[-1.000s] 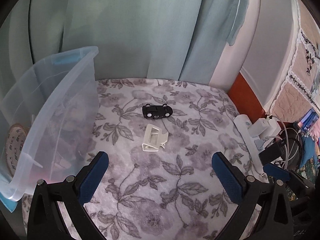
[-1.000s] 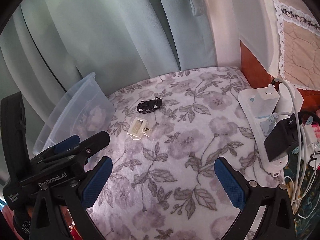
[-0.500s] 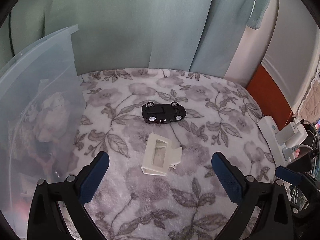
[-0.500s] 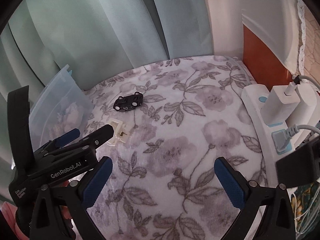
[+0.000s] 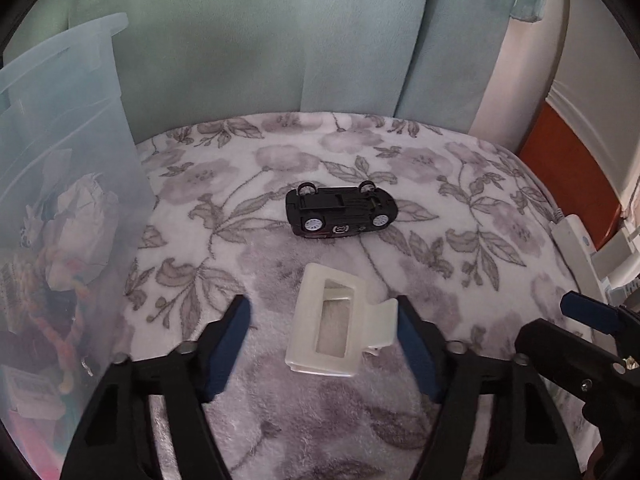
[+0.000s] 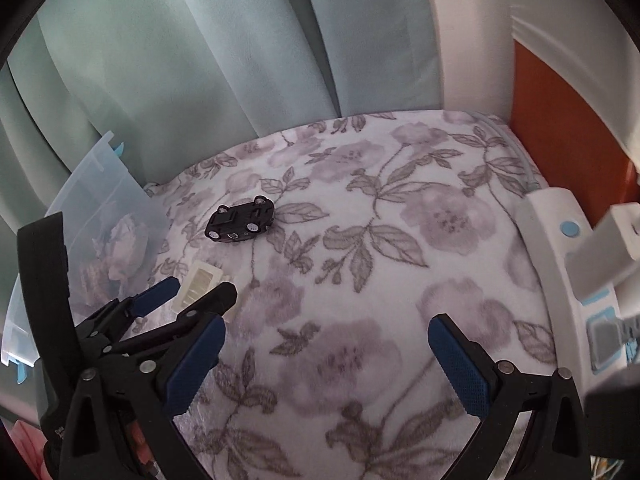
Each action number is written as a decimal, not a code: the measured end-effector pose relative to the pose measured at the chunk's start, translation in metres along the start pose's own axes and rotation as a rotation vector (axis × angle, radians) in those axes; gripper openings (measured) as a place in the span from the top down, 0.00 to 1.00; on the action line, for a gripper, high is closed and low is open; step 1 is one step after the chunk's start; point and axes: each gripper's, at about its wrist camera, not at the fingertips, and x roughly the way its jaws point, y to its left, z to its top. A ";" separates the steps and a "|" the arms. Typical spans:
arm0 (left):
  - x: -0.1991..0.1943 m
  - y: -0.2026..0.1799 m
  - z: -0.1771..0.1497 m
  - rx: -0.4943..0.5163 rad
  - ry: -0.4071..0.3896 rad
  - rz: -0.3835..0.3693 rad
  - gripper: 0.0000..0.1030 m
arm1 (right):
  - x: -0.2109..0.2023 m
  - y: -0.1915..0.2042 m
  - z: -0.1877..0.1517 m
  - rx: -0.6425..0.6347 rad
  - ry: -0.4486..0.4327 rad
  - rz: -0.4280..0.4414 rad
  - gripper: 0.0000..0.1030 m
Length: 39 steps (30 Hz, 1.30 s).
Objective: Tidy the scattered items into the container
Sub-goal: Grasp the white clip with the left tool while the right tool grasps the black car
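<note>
Clip (image 5: 338, 322) lies on the blanket (image 5: 460, 184) between my left gripper (image 5: 324, 344) fingers, jaws closing, right pad touching its tab. Toy car (image 5: 340, 214) upside down just behind it. Container (image 5: 60, 184) stands at left; power strip (image 6: 560, 264) along the right edge. Right gripper (image 6: 326, 364) to the clip's right, over bare blanket.

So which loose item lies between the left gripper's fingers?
The white clip, between the closing left gripper fingers; the black toy car lies farther off, upside down.
</note>
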 end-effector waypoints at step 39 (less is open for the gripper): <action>0.010 0.069 0.000 -0.214 -0.018 0.062 0.52 | 0.113 0.086 0.058 -0.288 -0.012 0.069 0.16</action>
